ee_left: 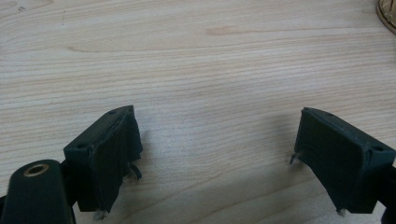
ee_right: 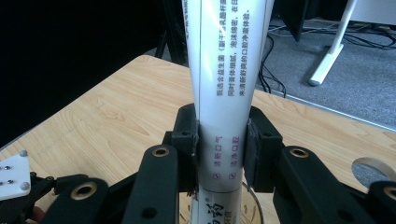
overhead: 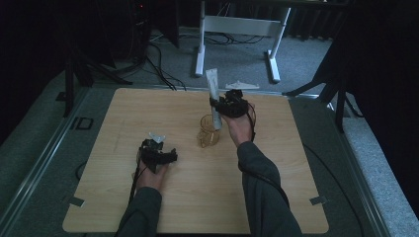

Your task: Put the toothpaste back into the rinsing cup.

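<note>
Pale wood-grain desk (overhead: 276, 197) w/ rounded corners sits on grey carpet; room around it is dark, black stands at both sides, a white frame w/ two legs (overhead: 237, 39) behind, cables trailing over the floor. Small tape bits mark the desk's near corners.

White tube (overhead: 213, 96) stands roughly upright, tilted a little, near the desk's middle toward the far edge. Its lower end sits inside a clear amber-tinted glass cup (overhead: 208, 133). Right gripper (overhead: 216, 104) has the tube between its fingers (ee_right: 184, 135), pads pressed on both sides approx. mid-body, well above the cup rim. In the right gripper view the tube (ee_right: 224, 93) carries vertical lines of Chinese print, dark text higher up, purple w/ small check boxes lower down, larger characters near the bottom; too small to read a brand.

Left gripper (overhead: 165, 155) rests low over bare desk, left of the cup and nearer the person. Its fingers (ee_left: 112, 154) are spread wide, nothing between them, wood grain beneath.
</note>
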Available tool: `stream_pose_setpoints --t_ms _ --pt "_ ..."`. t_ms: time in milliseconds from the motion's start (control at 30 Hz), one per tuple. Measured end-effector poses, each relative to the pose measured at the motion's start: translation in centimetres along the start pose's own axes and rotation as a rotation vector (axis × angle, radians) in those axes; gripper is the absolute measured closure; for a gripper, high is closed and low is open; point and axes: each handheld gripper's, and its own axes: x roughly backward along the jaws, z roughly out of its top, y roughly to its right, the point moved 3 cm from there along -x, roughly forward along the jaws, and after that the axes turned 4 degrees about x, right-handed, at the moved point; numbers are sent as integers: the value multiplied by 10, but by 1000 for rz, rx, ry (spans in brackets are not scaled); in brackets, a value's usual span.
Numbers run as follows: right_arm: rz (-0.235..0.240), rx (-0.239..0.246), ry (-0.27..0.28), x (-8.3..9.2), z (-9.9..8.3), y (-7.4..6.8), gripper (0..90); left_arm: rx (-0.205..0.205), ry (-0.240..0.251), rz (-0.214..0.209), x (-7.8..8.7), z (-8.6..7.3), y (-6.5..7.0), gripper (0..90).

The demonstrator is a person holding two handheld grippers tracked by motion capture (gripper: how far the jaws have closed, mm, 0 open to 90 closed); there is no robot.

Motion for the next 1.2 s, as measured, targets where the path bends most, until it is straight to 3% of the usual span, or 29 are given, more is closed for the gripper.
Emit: stream_pose_setpoints --t_ms 1200 --pt "-6 -8 5 -11 -10 -2 696 0 1 0 0 0 0 130"
